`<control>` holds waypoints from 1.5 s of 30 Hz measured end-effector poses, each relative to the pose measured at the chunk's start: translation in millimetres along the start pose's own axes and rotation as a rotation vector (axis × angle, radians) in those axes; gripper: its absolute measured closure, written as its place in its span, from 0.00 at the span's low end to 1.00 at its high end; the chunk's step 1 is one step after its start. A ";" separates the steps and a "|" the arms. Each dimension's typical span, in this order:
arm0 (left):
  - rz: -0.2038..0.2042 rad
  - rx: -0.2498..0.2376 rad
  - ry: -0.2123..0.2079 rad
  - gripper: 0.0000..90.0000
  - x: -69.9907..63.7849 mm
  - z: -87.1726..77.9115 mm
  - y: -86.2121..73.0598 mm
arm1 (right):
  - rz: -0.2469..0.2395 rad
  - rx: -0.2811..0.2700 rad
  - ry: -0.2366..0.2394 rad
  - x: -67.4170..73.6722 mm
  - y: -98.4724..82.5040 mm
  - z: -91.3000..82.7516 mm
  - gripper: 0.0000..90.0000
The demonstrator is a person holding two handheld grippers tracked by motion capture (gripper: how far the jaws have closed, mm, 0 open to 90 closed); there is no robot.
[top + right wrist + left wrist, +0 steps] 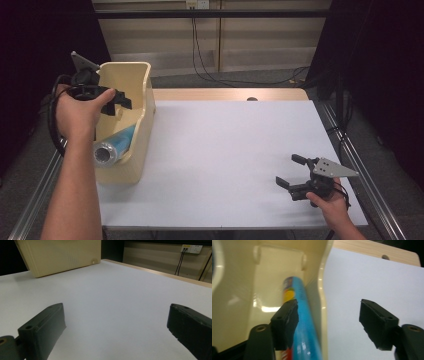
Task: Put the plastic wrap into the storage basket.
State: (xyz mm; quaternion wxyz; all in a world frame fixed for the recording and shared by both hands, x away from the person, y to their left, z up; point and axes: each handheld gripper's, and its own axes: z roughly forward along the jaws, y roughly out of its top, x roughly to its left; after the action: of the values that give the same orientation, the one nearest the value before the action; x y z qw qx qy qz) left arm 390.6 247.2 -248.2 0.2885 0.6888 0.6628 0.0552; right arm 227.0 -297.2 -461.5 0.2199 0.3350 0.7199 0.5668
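Note:
A cream plastic bin (146,107) stands at the table's left edge. A blue roll (116,144) with a silvery end lies slanted inside it. My left gripper (121,101) hovers over the bin's far half, open, with nothing between its fingers. In the left gripper view the blue roll (299,292) lies below the left jaw, along the bin's wall (274,270), and my left gripper (329,308) straddles the bin's rim. My right gripper (287,170) rests low over the white table near the front right, open and empty. In its own view my right gripper (116,312) faces the bin (60,255) across bare table.
The white tabletop (225,150) spreads between the bin and the right hand. A wooden strip (230,94) runs along its far edge. Metal rails flank the table. Cables (200,55) hang behind it from a wall socket (192,248).

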 end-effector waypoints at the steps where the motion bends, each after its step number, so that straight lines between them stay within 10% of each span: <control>1: 0.014 -0.026 -0.026 0.31 -4.5 4.5 -0.8 | -0.004 -0.001 -0.003 -1.1 -0.1 -0.5 0.01; 18: 0.126 -0.184 -0.255 0.26 -44.4 29.1 -14.7 | -0.006 0.010 -0.013 -1.0 -1.2 -2.6 0.01; 45: 0.305 -0.296 -0.309 0.15 -67.3 92.3 -83.6 | -0.009 0.014 -0.008 -0.8 -1.4 -1.1 0.01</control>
State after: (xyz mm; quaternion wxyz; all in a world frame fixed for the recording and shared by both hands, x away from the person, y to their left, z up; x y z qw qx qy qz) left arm 351.5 149.9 -343.3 0.4722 0.7313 0.4841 0.0888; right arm 226.5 -298.6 -462.6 0.2229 0.3357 0.7245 0.5592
